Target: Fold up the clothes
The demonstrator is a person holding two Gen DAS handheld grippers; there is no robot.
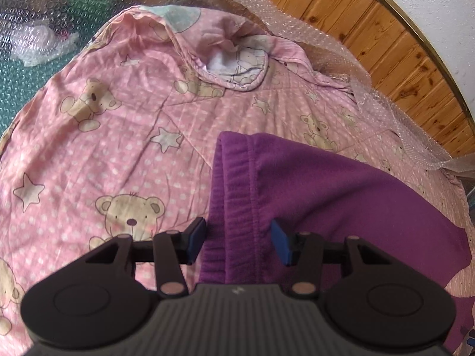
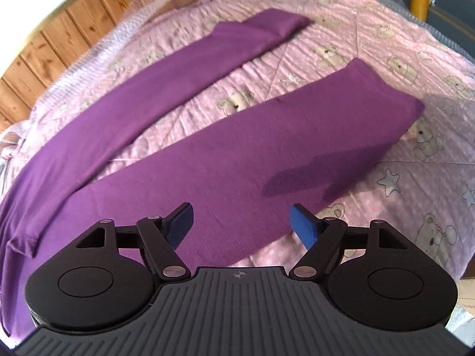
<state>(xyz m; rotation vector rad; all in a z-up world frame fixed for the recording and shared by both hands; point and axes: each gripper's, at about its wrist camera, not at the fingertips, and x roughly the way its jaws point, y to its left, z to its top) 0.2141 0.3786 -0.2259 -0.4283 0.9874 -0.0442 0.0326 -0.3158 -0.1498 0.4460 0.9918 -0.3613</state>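
Observation:
Purple fleece trousers [image 2: 231, 148] lie flat on a pink teddy-bear bedspread [image 2: 386, 44], both legs spread apart and running away from me. In the right wrist view my right gripper [image 2: 240, 225] is open above the nearer leg, close to its near end, with nothing between its blue pads [image 2: 302, 225]. In the left wrist view the gathered waistband [image 1: 234, 195] of the trousers [image 1: 341, 195] runs straight between the blue pads [image 1: 280, 241] of my left gripper [image 1: 239, 240], which is open and straddles the waistband without closing on it.
The bedspread [image 1: 112, 136] has a bunched, turned-back corner [image 1: 237, 65] at the far end. Bubble wrap [image 1: 386, 109] lines the edge along a wood-panelled wall [image 1: 386, 32]. An orange-capped bottle [image 2: 420, 3] stands beyond the bed at the top right.

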